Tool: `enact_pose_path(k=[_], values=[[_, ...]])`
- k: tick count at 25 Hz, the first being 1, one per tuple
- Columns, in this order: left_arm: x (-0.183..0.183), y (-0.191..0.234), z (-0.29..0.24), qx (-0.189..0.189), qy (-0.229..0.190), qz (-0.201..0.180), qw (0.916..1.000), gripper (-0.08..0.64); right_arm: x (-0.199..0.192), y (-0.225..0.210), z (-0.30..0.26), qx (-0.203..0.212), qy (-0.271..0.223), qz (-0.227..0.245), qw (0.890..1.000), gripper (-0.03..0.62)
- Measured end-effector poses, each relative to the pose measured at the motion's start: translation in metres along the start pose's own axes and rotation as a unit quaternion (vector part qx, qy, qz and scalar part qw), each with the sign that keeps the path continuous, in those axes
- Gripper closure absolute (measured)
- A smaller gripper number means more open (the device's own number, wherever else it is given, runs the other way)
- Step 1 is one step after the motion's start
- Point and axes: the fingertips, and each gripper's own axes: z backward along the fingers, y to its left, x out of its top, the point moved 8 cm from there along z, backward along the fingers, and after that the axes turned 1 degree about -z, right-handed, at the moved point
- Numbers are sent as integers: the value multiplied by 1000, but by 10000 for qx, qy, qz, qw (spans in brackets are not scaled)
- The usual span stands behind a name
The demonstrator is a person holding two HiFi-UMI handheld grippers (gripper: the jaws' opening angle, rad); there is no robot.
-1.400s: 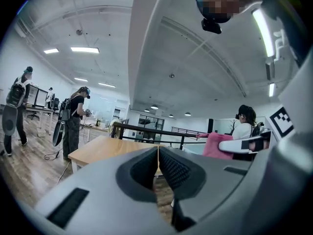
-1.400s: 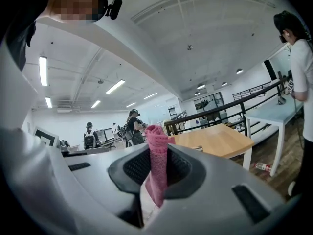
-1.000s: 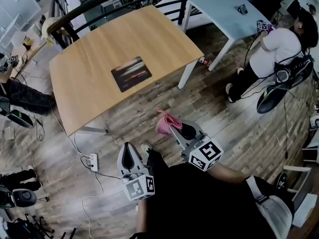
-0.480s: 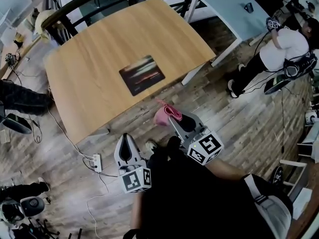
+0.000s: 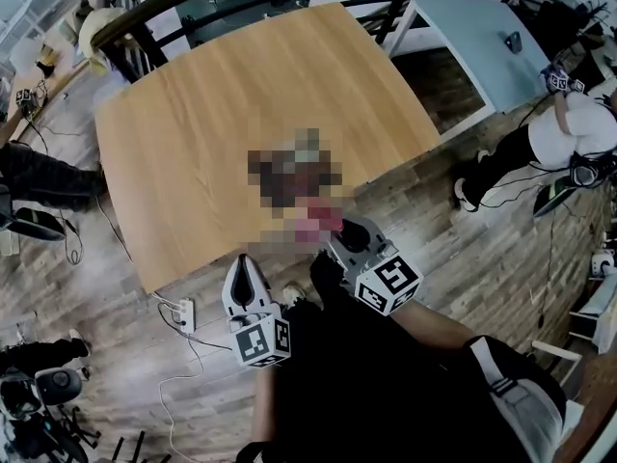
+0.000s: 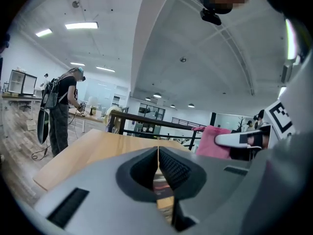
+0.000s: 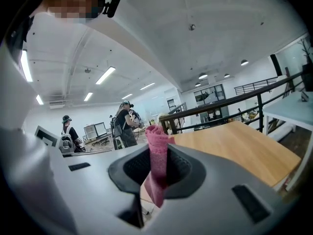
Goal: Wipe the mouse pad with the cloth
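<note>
Your right gripper (image 7: 159, 166) is clamped on the pink cloth (image 7: 157, 148), which stands folded between its jaws and hangs a little below them; seen from the head view, you hold it at the near edge of the wooden table (image 5: 222, 75); your left gripper (image 6: 158, 155) has its jaws pressed together with nothing in them, just short of that same edge; the mouse pad (image 5: 284, 167) lies flat on the table just beyond the cloth, mostly under a blurred patch.
</note>
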Motion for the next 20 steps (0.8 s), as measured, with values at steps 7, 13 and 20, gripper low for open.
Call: enact_pose_path(k=[7,13,20], values=[[-26,-14,-66,328,360,117,9987,535,8,-58,-69,628,363,-33,9974,529],[-64,-5,-121,424,973,250,9940,535,-4,-87,-132,802,777,-192,9936,529],[-117,18,-176,164,1730,490,9836,535,-33,-104,-210,944,1265,-487,9863,529]])
